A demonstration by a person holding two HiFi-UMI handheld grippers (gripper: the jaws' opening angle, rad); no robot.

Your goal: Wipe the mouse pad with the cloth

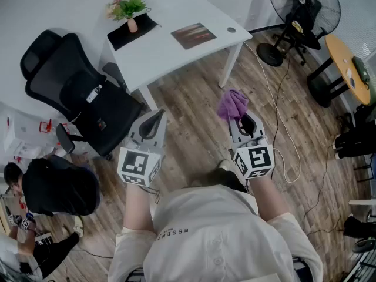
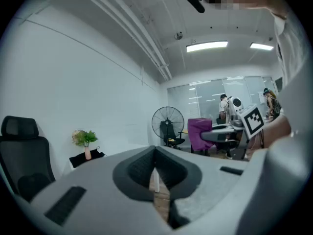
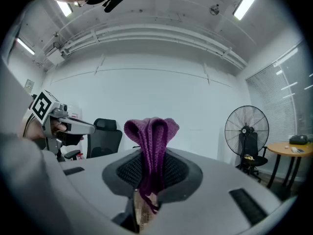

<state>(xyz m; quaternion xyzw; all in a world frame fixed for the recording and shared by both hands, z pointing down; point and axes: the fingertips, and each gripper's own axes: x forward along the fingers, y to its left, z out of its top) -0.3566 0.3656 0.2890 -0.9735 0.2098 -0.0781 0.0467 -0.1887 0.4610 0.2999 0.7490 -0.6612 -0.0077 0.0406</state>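
Observation:
A purple cloth (image 1: 232, 104) is pinched in my right gripper (image 1: 241, 120), held over the wooden floor short of the white desk (image 1: 170, 43). In the right gripper view the purple cloth (image 3: 151, 148) stands bunched up between the shut jaws of the right gripper (image 3: 149, 173). My left gripper (image 1: 154, 121) is level with it on the left, jaws together and empty; in its own view the left gripper (image 2: 155, 173) points at the room. A dark brownish mouse pad (image 1: 193, 35) lies on the desk, and a black mat (image 1: 131, 30) lies near its far left corner.
A potted plant (image 1: 130, 10) stands on the black mat. A black office chair (image 1: 82, 96) is left of the desk. A floor fan (image 1: 299, 13), a round yellow table (image 1: 351, 69) and floor cables (image 1: 281, 128) are at the right. A seated person (image 1: 41, 187) is at lower left.

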